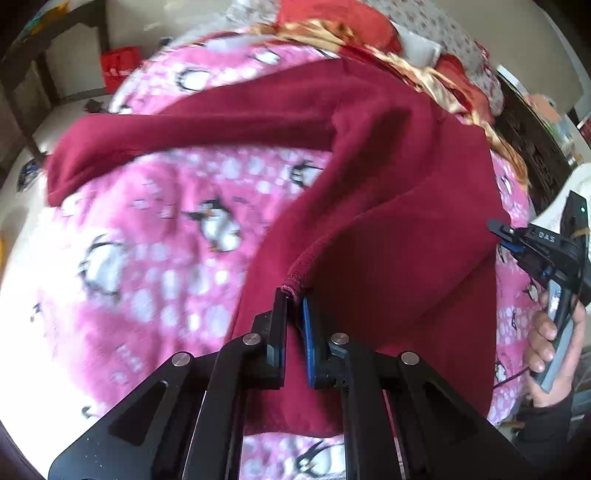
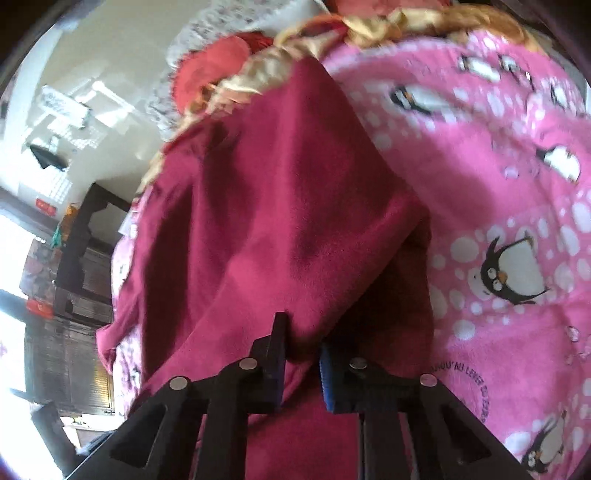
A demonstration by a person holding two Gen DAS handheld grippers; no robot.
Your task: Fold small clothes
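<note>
My left jaws (image 1: 294, 295) are pinched nearly together on the stitched hem of a dark red fleece garment (image 1: 388, 177), the fabric edge caught between the black pad and the blue one. The garment lies spread on a pink fleece blanket printed with penguins and white dots (image 1: 155, 258), one long sleeve (image 1: 184, 133) stretched out across it to the left. My right jaws (image 2: 301, 338) are also narrow, clamped on a bunched fold of the same dark red fleece (image 2: 280, 206), which rises towards them from the blanket (image 2: 498, 184). From the left camera my right hand (image 1: 554, 350) shows at the blanket's right edge, wrapped round its gripper's handle. Behind the garment lie crumpled gold and red cloths (image 1: 351, 33).
</note>
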